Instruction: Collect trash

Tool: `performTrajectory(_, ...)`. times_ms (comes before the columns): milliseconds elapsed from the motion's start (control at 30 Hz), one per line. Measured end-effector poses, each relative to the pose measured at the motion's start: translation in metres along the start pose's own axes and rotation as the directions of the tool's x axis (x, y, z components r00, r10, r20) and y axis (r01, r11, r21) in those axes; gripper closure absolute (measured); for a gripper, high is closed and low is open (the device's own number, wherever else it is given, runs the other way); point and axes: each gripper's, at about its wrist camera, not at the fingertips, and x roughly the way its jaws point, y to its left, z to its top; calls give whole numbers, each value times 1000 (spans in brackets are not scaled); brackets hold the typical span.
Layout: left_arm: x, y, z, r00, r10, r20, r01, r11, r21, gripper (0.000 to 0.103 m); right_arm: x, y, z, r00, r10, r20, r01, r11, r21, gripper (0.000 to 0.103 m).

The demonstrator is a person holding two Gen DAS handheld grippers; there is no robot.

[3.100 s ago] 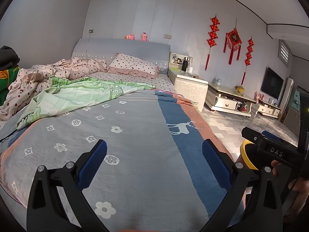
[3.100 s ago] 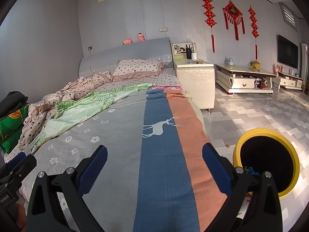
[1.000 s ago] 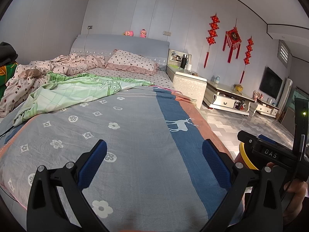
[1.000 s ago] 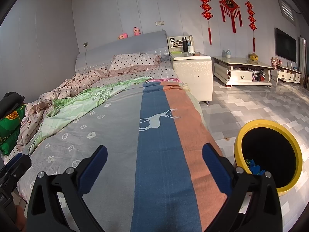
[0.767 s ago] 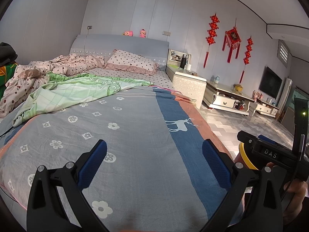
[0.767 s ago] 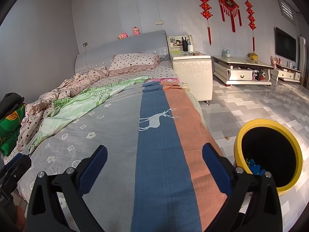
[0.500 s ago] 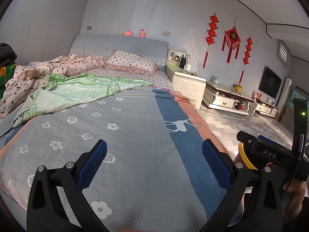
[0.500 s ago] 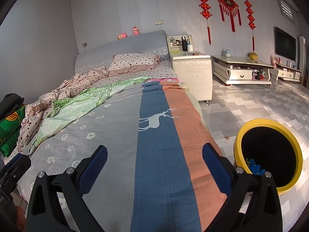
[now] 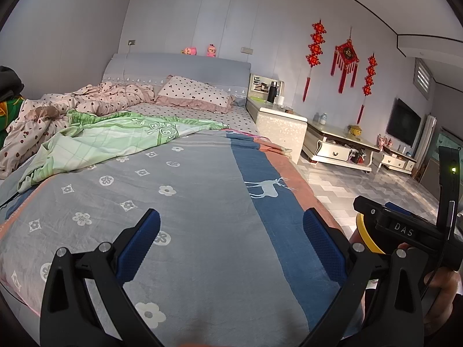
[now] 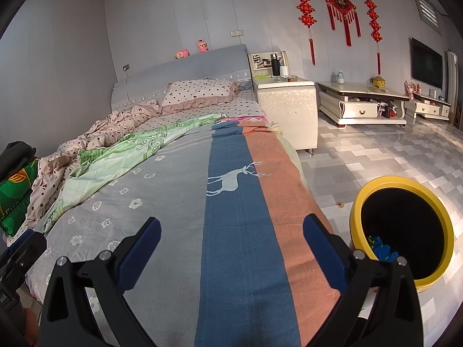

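Since the frame about three seconds back, we are viewing the bed from a slightly higher, more level angle; the bin and bedding are lying where they were. The round yellow-rimmed waste bin with a black interior (image 10: 402, 231) is standing on the grey patterned tile floor (image 10: 390, 150), just beside the right edge of the bed, with blue and green scraps (image 10: 380, 250) lying inside at its near wall. In the left wrist view only a sliver of its yellow rim (image 9: 365, 235) is showing behind the right gripper's body. We are holding the right gripper (image 10: 231, 238) over the grey, blue and salmon striped blanket with a white deer motif (image 10: 231, 179), its blue-padded jaws standing wide apart and gripping nothing. The left gripper (image 9: 231, 238) is hovering over the same blanket's flowered grey part, jaws likewise spread and empty. Farther off, a crumpled green quilt (image 9: 115, 136), a pink dotted pillow (image 9: 196, 94) and a white bedside cabinet (image 10: 286, 107) are lying beyond.
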Motion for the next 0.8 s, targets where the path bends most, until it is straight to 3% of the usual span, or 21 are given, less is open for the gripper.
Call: performTrajectory(800,4,1,-1,1000,0,7,0,1000,0,8,3,1,-1,1000,0,-12,1,1000,10,8)
